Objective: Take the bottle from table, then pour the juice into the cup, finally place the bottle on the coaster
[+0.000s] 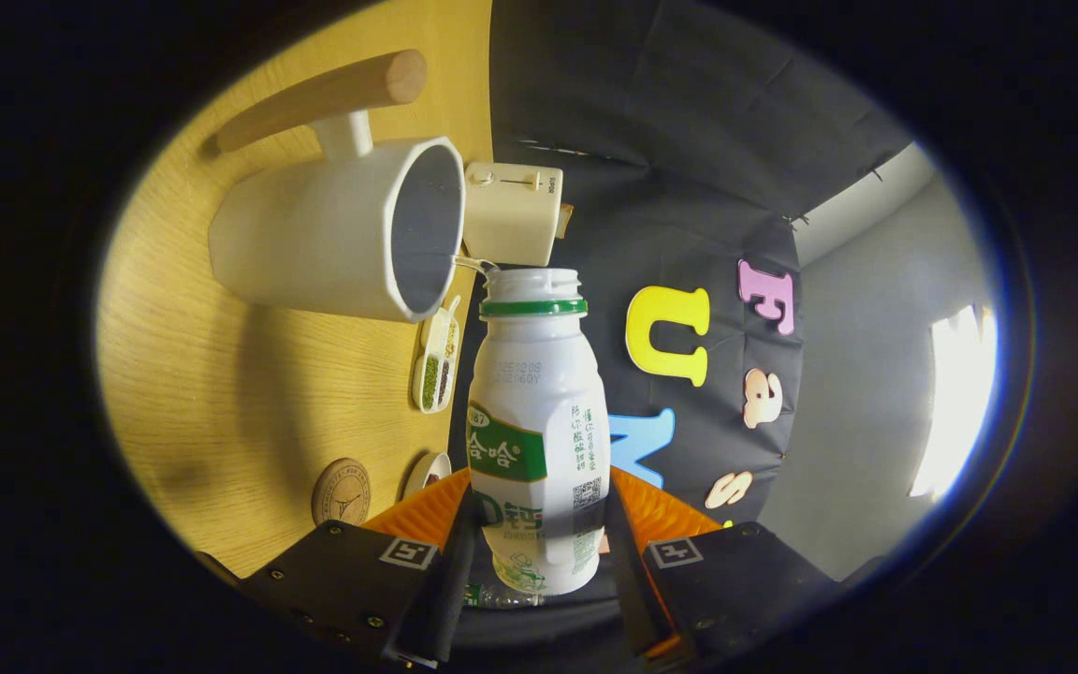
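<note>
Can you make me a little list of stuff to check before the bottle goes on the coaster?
1. Gripper shut on the bottle: ok.
2. Bottle cap off, mouth at the cup rim: ok.
3. Thin stream running into the cup: ok, pouring not finished.
4. Bottle empty: cannot tell.
5. Coaster bare on the table: ok.
6. Small dish lies close to the coaster: mind it.

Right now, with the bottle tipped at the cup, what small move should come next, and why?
Probably hold the tilt a moment longer. The gripper is shut on the bottle, and a thin stream runs from its open mouth into the white cup, so pouring looks unfinished. After that, righting the bottle and carrying it to the round coaster on the table seems sensible.
</note>
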